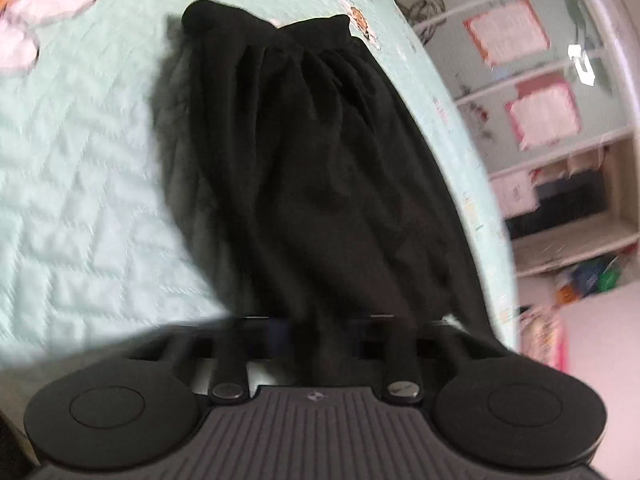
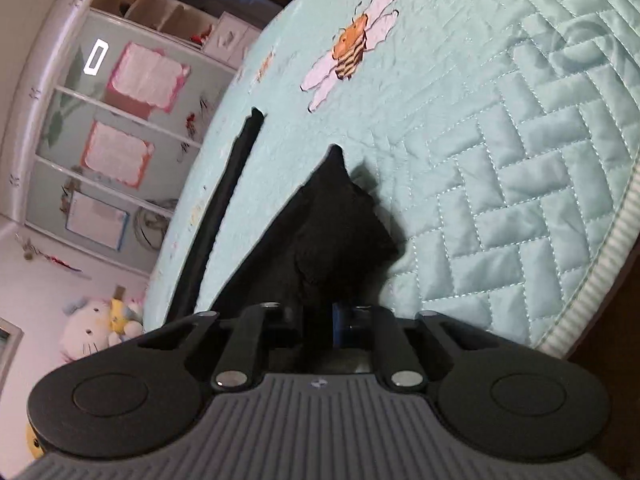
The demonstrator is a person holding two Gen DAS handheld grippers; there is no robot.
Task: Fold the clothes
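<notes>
Both devices share 1 build. The left gripper (image 1: 320,320) has a matte black frame with 2 large round discs at its outer corners, each with a shallow circular recess. Between them lies a grey ribbed plate bearing a small diamond-shaped mark at its top edge. 2 black link bars end in silver round-head screws. The right gripper (image 2: 320,316) looks alike, with 2 extra silver screws on its outer arms and a blue part at its centre.

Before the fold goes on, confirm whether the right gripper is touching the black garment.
Touching. The right wrist view shows the black garment running down between the right gripper fingers, pinched there.
</notes>
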